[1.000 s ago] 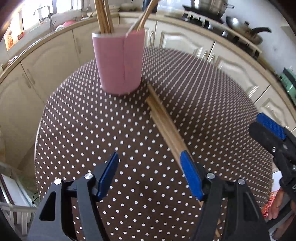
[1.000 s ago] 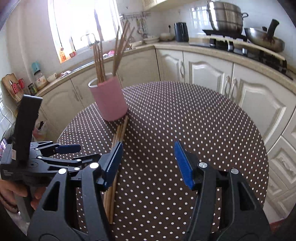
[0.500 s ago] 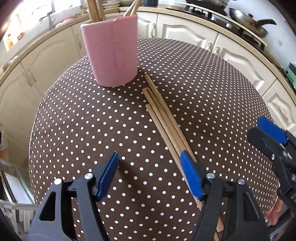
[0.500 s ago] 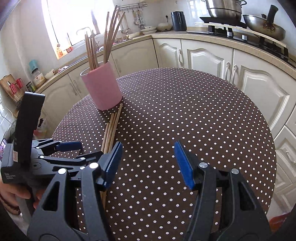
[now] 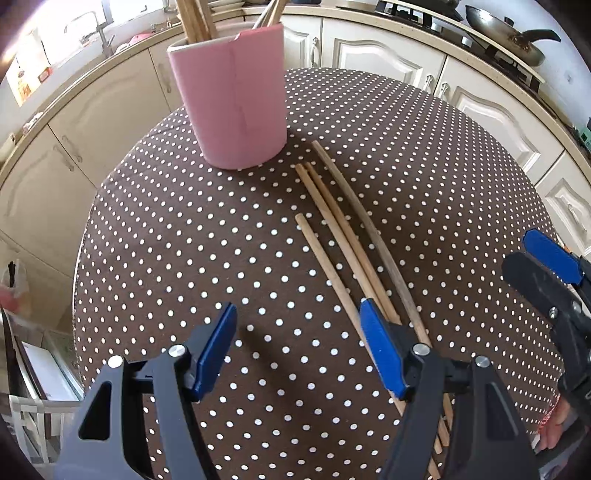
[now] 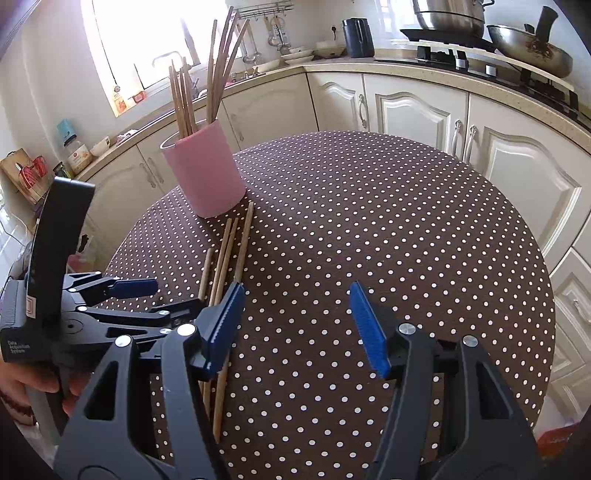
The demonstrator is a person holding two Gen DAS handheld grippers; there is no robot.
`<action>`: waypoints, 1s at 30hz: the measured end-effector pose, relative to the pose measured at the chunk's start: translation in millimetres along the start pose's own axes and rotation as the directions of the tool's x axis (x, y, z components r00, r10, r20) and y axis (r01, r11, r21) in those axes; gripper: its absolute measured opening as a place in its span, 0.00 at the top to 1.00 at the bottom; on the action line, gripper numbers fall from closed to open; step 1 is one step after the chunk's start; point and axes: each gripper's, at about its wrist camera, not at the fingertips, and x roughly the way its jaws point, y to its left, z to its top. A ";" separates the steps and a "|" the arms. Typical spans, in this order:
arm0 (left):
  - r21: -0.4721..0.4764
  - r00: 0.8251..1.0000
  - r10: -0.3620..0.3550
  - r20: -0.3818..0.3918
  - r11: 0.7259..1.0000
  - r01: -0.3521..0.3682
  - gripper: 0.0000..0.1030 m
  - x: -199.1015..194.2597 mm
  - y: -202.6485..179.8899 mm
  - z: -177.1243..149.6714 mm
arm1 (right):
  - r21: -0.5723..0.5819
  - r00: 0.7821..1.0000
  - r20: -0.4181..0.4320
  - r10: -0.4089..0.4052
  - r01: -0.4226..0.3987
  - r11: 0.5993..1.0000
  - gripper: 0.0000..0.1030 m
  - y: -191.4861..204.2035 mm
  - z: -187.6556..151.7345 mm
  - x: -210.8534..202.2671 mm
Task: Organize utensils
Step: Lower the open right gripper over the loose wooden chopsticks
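Left wrist: chopsticks (image 5: 343, 236) on table, under left gripper (image 5: 299, 350) right finger; both grippers apart, empty.

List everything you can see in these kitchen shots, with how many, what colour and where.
Loose chopsticks: four, light wood, flat on the table beside the holder.
Holder: one, pink, upright on the table, chopsticks standing inside.
Tablecloth: one, brown with white dots, on the round table.
Cabinets: cream, around the table.
Wok: one, metal, on the stove.
Pot: one, steel, on the stove.
Kettle: one, dark, on the counter.
Left gripper: open, empty.
Right gripper: open, empty.
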 end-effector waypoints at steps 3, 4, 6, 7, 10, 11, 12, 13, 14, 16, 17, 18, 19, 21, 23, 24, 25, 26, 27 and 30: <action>0.019 1.000 0.020 -0.012 1.000 -0.019 0.34 7.3 -7.1 4.1 | 0.007 1.000 -0.008 0.006 -0.006 1.000 0.42 0.7 1.5 2.2; 0.032 1.000 0.030 -0.002 0.999 -0.030 0.34 7.0 -9.4 3.5 | 0.006 1.000 -0.011 0.008 -0.008 1.000 0.42 1.3 2.3 2.8; 0.046 1.000 0.022 0.000 0.999 -0.022 0.40 8.8 -12.8 4.9 | 0.002 1.000 -0.026 0.011 -0.011 1.000 0.42 3.0 4.2 4.5; 0.056 1.000 -0.002 -0.003 0.998 0.002 0.41 8.9 -11.3 6.4 | -0.005 0.999 -0.037 0.005 -0.005 1.000 0.42 3.9 5.9 5.7; 0.097 1.000 -0.021 0.003 0.995 0.021 0.57 7.2 -7.7 5.5 | -0.018 0.998 -0.064 0.002 -0.003 1.000 0.42 7.2 8.5 8.9; 0.104 1.000 -0.026 0.003 0.994 0.025 0.67 6.2 -5.6 4.6 | -0.022 0.997 -0.073 0.004 -0.005 1.000 0.42 8.4 9.9 10.6; 0.114 1.000 -0.029 0.001 0.993 0.029 0.75 5.4 -3.1 4.1 | -0.024 0.996 -0.090 0.007 -0.009 1.000 0.42 10.2 11.7 13.8; 0.118 0.999 -0.033 0.000 0.993 0.033 0.79 3.2 1.4 1.0 | -0.025 0.995 -0.098 0.008 -0.010 1.000 0.42 12.2 13.3 16.3; 0.117 0.999 -0.041 -0.004 0.992 0.042 0.83 2.8 4.9 1.1 | -0.030 0.993 -0.115 0.011 -0.014 0.999 0.42 14.9 15.0 20.3; 0.118 0.998 -0.060 -0.012 0.991 0.061 0.86 1.4 12.0 -0.1 | -0.041 0.989 -0.150 0.013 -0.020 0.999 0.42 20.3 17.2 28.2; 0.120 0.998 -0.063 -0.012 0.991 0.064 0.88 1.3 14.9 -1.1 | -0.058 0.986 -0.169 0.006 -0.016 0.998 0.42 25.1 18.8 33.0; 0.124 0.998 -0.063 -0.011 0.990 0.064 0.90 0.8 19.0 -2.0 | -0.073 0.982 -0.187 0.000 -0.014 0.997 0.42 29.0 19.9 37.4; 0.126 0.998 -0.065 -0.010 0.990 0.066 0.90 -0.8 23.7 -4.7 | -0.082 0.978 -0.208 0.000 -0.018 0.996 0.42 32.3 21.2 42.1; 0.119 0.998 -0.070 -0.008 0.990 0.071 0.92 -1.4 32.2 -5.5 | -0.094 0.970 -0.241 -0.004 -0.019 0.995 0.42 39.2 25.4 52.0; 0.104 0.997 -0.072 -0.004 0.992 0.072 0.93 -4.0 43.6 -8.5 | -0.103 0.965 -0.262 -0.018 -0.010 0.995 0.45 43.0 29.9 60.0; 0.098 0.997 -0.076 -0.001 0.992 0.076 0.93 -4.4 47.7 -8.3 | -0.109 0.962 -0.272 -0.023 -0.007 0.994 0.48 44.9 31.9 63.7; 0.095 0.997 -0.079 -0.001 0.992 0.078 0.93 -5.2 50.8 -9.8 | -0.114 0.958 -0.285 -0.027 -0.006 0.993 0.50 47.1 33.6 67.6; 0.090 0.997 -0.079 -0.001 0.993 0.079 0.93 -5.5 54.3 -10.6 | -0.118 0.951 -0.308 -0.030 -0.006 0.993 0.51 49.6 35.6 73.5; 0.084 0.997 -0.083 0.000 0.993 0.083 0.93 -5.4 57.4 -10.2 | -0.123 0.946 -0.321 -0.036 -0.004 0.992 0.55 51.1 37.0 77.5; 0.079 0.995 -0.095 0.002 0.992 0.094 0.93 -6.5 65.6 -11.9 | -0.148 0.933 -0.354 -0.063 0.011 0.989 0.64 56.7 40.4 89.1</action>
